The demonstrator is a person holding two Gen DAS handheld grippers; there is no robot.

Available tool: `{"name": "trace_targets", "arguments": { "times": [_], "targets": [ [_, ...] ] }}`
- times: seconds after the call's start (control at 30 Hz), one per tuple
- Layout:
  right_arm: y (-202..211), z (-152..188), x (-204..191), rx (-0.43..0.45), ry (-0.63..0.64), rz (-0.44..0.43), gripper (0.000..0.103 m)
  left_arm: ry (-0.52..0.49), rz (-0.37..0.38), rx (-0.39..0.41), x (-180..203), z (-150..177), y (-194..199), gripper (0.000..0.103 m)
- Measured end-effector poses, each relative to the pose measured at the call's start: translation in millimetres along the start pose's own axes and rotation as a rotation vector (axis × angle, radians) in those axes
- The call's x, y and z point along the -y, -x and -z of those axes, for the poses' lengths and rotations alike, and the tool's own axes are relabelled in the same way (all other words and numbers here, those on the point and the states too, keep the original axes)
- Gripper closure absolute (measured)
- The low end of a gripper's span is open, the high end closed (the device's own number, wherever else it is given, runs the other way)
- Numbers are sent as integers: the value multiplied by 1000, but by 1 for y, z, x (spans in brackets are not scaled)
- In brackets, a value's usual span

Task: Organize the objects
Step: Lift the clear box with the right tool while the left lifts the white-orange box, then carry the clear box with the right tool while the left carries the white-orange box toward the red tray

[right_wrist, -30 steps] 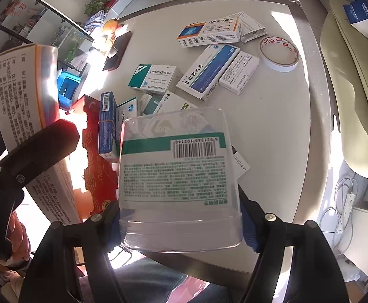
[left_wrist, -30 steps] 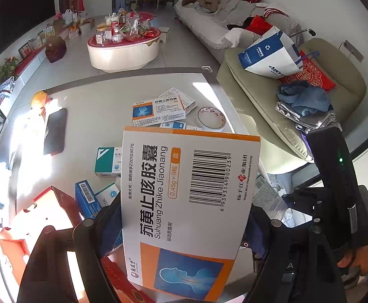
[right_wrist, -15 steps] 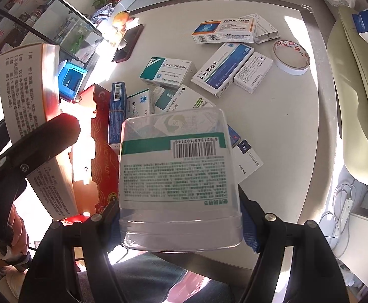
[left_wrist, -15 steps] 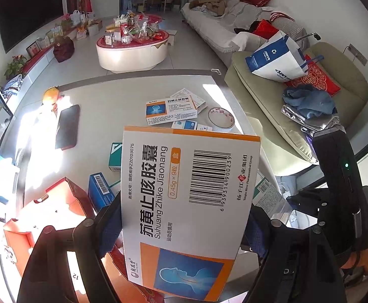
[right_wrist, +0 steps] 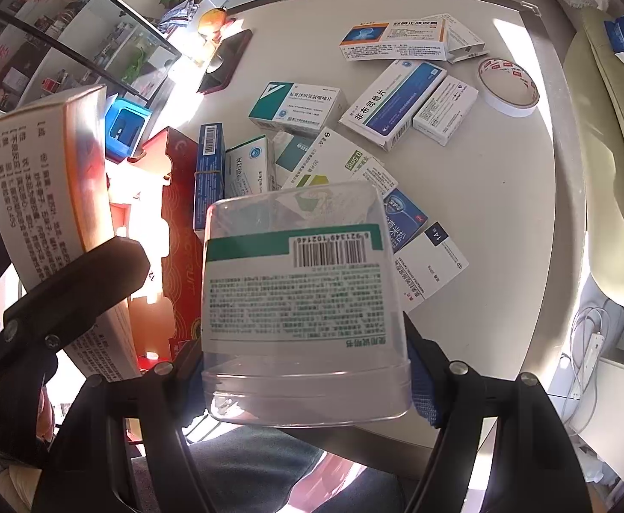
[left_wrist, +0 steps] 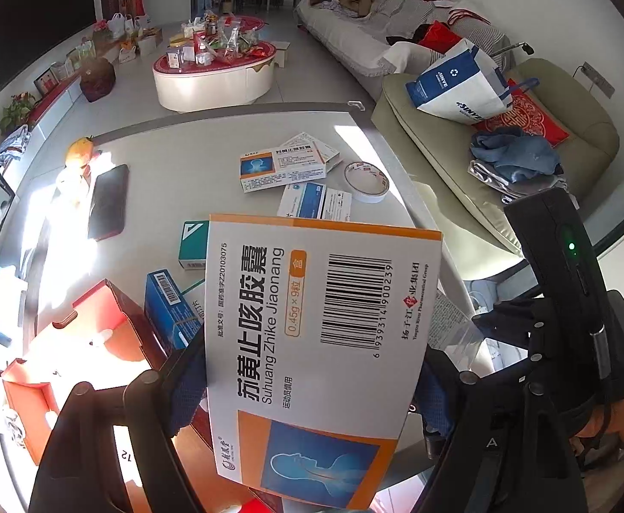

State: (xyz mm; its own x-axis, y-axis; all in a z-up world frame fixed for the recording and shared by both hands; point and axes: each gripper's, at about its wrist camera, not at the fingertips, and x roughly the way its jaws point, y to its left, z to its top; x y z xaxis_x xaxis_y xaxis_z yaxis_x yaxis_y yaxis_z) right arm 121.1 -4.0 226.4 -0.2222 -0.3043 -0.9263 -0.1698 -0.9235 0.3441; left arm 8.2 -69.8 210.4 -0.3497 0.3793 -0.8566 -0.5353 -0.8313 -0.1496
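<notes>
My left gripper (left_wrist: 307, 389) is shut on a white and orange medicine box (left_wrist: 312, 299), held above the table's near edge; the same box shows at the left of the right wrist view (right_wrist: 46, 196). My right gripper (right_wrist: 307, 367) is shut on a clear plastic box with a green-edged label (right_wrist: 299, 290), also held above the near edge. Several medicine boxes lie on the round white table (right_wrist: 504, 196), such as a blue and white one (right_wrist: 401, 102) and a green and white one (right_wrist: 299, 107). An open red box (right_wrist: 175, 213) sits at the table's left (left_wrist: 85, 342).
A roll of tape (right_wrist: 508, 85) lies at the table's right. A black phone (left_wrist: 106, 201) and an orange fruit (left_wrist: 78, 149) lie at the far left. A beige sofa with a blue and white bag (left_wrist: 457, 85) stands right of the table. A blue item (right_wrist: 123, 128) sits left.
Both grippers have drawn back and up from the table with their boxes still held. More of the table and room shows now.
</notes>
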Motion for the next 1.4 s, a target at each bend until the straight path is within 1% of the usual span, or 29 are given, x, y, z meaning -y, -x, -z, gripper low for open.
{"name": "trace_targets", "arguments": {
  "times": [0.23, 0.5, 0.73, 1.0, 1.2, 1.4],
  "targets": [
    [-5, 4, -3, -7, -34, -7, 30, 7, 4, 1, -4, 6, 3, 17],
    [-4, 10, -14, 7, -38, -5, 30, 7, 3, 7, -11, 12, 9, 17],
    [0, 15, -8, 11, -53, 16, 30, -4, 14, 19, -9, 13, 12, 17],
    [3, 16, -2, 10, -67, 16, 30, 20, 10, 30, -10, 14, 14, 17],
    [2, 15, -7, 10, -47, 8, 30, 45, -15, 32, -19, 16, 17, 17],
    [-1, 15, -3, -1, -64, 6, 30, 76, -24, 10, -27, 21, 12, 17]
  ]
}}
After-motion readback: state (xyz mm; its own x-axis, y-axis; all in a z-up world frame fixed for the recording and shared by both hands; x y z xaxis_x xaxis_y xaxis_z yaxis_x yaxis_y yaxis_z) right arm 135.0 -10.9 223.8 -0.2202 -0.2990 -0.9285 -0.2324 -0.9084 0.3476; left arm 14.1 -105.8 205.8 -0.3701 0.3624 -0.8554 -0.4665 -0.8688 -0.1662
